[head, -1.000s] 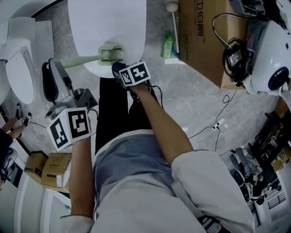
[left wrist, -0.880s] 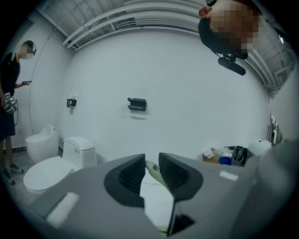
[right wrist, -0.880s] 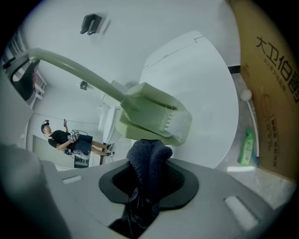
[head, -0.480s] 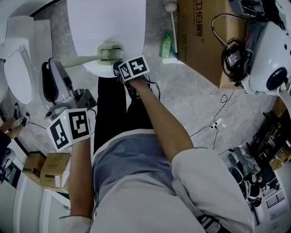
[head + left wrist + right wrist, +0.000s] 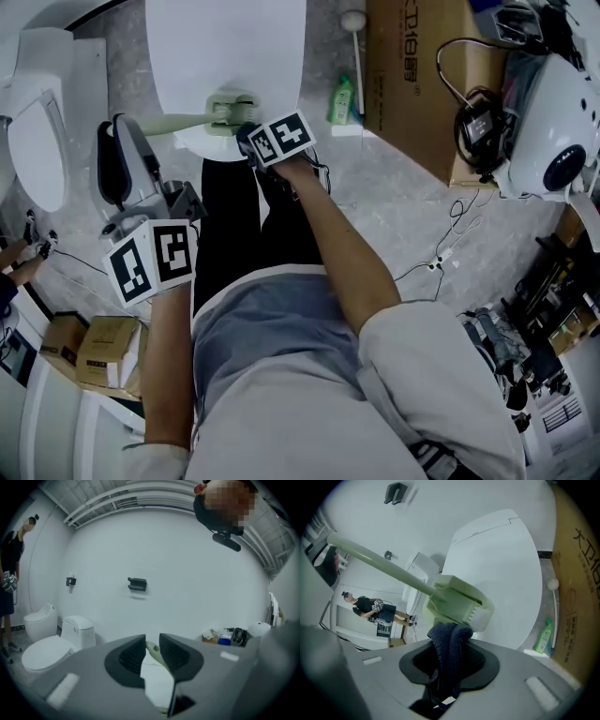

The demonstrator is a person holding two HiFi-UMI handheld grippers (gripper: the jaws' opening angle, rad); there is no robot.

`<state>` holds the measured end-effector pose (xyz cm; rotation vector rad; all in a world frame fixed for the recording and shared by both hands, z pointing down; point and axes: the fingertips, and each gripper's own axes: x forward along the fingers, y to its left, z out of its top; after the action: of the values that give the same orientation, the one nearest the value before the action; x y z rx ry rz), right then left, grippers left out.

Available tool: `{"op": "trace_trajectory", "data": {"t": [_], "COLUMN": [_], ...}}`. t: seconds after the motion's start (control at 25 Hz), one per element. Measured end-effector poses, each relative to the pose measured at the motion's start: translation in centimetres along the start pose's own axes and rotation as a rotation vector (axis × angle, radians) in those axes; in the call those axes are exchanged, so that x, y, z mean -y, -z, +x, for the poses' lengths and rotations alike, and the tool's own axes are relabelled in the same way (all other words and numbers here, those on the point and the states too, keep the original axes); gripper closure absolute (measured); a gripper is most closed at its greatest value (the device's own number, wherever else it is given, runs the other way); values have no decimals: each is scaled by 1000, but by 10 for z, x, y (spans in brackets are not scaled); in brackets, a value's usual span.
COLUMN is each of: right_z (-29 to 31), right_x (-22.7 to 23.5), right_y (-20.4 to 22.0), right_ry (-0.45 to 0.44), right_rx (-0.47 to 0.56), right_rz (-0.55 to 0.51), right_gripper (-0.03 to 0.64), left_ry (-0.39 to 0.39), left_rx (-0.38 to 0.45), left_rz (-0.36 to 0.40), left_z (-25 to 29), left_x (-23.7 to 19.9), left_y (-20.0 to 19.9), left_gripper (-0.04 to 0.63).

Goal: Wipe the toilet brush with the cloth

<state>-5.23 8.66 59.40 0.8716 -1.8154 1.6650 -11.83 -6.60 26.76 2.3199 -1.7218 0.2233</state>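
Grey marbled floor runs through a washroom, with a white toilet at far left. The left tongs are pressed onto the pale green handle of the toilet brush, holding its head over a closed white toilet lid. The right tongs pinch a dark knitted cloth that meets the head's near side. Wiping well likely means a steady handle, firm strokes along the head, and turning the brush to reach each face. There is open floor on the near side; a green bottle and a cardboard box crowd the right.
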Motion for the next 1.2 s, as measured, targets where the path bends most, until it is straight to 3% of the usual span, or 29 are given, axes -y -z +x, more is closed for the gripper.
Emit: {"op": "trace_trajectory", "data": {"t": [0.24, 0.6, 1.2], "right_z": [-22, -10, -23], "right_x": [18, 21, -3], "right_y": [-42, -55, -63], "right_ry": [14, 35, -66], "right_rx": [135, 142, 203], "right_rz": [91, 210, 286], "right_gripper": [514, 512, 512], "left_ry": [0, 9, 16], "left_rx": [6, -1, -9], "left_rz": [-1, -3, -6], "left_z": [-1, 1, 1], "left_x": [0, 0, 0], "left_y": [0, 0, -2], "left_gripper": [595, 595, 595]}}
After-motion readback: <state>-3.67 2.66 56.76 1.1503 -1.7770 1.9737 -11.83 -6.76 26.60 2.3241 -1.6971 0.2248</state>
